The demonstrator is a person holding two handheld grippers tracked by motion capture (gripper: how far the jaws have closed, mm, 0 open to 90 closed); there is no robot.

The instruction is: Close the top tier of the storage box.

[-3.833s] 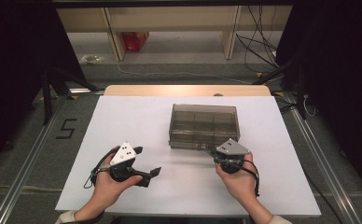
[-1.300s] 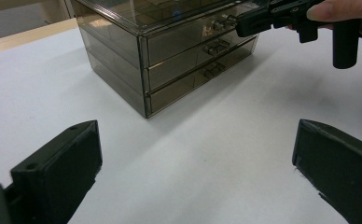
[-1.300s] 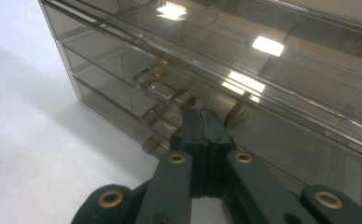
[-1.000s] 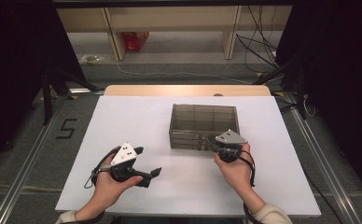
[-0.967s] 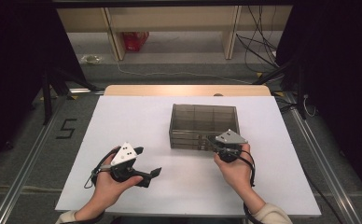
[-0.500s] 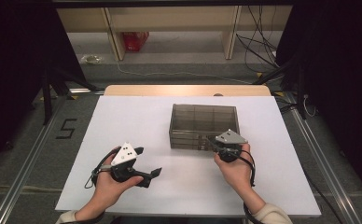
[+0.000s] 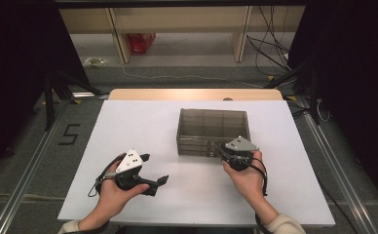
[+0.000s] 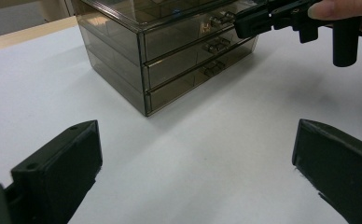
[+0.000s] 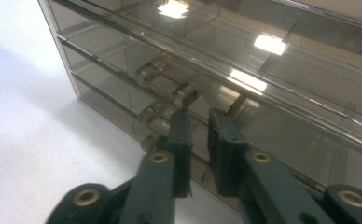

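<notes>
Smoky clear hard-plastic three-drawer box (image 7: 213, 130) – light, slick, slides if tugged; take the top drawer's small bar handle (image 9: 166, 82). Right gripper (image 9: 198, 122) jaws, just opening, narrow and empty; left gripper (image 8: 193, 154) wide, empty.

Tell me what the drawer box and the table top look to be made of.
Drawer box: likely smoked clear plastic, glossy; you see dividers through its walls and bright glare on top. Table top: white, matte, no glare; possibly a laminate or foam board, hard to tell.
</notes>
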